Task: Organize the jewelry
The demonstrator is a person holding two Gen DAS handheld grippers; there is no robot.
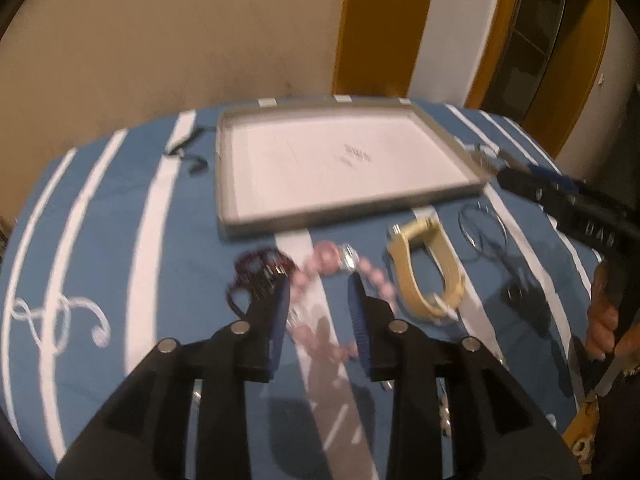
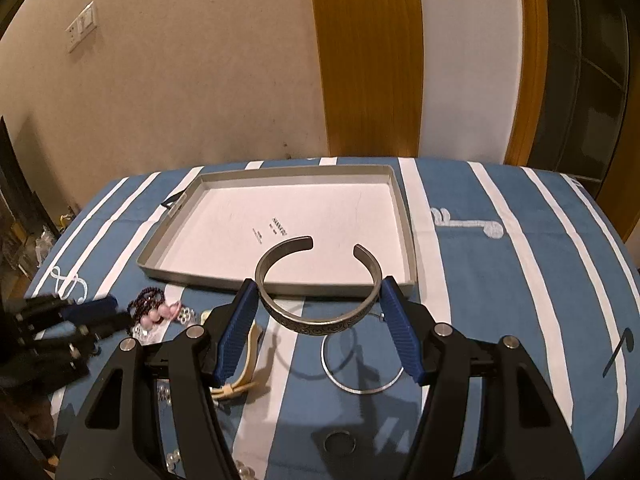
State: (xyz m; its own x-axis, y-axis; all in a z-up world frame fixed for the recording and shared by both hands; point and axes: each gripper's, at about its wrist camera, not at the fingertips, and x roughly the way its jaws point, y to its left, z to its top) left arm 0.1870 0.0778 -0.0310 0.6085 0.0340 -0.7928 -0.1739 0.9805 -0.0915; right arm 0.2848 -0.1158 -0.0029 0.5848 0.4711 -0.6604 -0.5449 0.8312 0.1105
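In the left wrist view my left gripper [image 1: 320, 284] hangs low over the striped cloth, open, its blue pads on either side of a pink bead bracelet [image 1: 328, 258] that lies on the table. The pads do not press on the bracelet. A dark red bead bracelet [image 1: 256, 268] lies just left of it. In the right wrist view my right gripper [image 2: 319, 294] is shut on a silver cuff bracelet [image 2: 320, 322] and holds it above the cloth at the near rim of the grey tray [image 2: 409, 240]. The cuff's gap faces the tray. The tray's white floor is bare.
A cream strap [image 1: 420, 276] and a thin silver bangle [image 2: 362, 386] lie on the cloth near the tray. A dark ring [image 2: 339, 442] sits closer in. Clear beads [image 2: 186, 314] lie by the pink ones. A black cord [image 1: 188, 148] lies left of the tray [image 1: 224, 184].
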